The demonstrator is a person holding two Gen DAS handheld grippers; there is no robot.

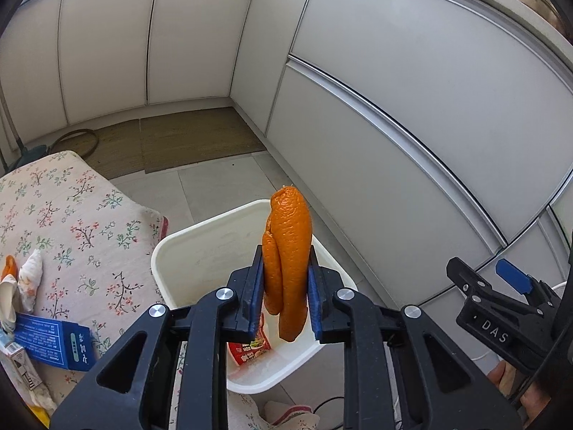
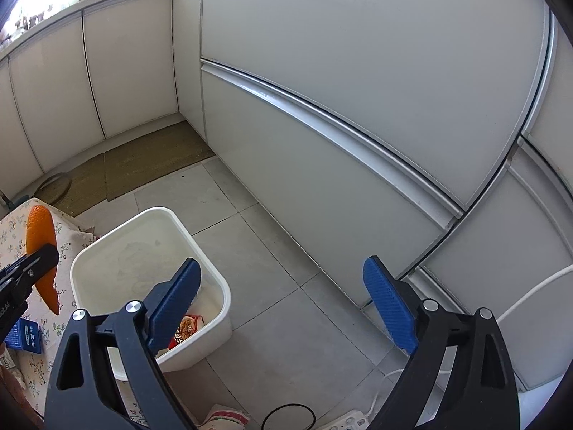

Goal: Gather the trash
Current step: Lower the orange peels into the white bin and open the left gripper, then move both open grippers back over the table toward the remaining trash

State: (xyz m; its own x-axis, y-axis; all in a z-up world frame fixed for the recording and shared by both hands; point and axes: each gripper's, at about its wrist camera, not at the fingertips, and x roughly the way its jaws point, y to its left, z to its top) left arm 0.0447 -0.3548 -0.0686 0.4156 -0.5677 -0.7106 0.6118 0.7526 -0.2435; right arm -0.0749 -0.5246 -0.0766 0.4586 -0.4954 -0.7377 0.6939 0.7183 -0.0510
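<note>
A long piece of orange peel stands upright between the blue pads of my left gripper, which is shut on it. The peel hangs over the white plastic bin on the floor. A red food packet lies in the bin's bottom. In the right wrist view the same peel shows at the left edge, beside the bin and above the packet. My right gripper is wide open with nothing between its fingers, above the bin's right side and the grey floor tiles.
A table with a floral cloth stands left of the bin, bearing a blue box, crumpled tissue and another bit of peel. White cabinet fronts run along the right. A brown mat lies farther off; a power strip lies near.
</note>
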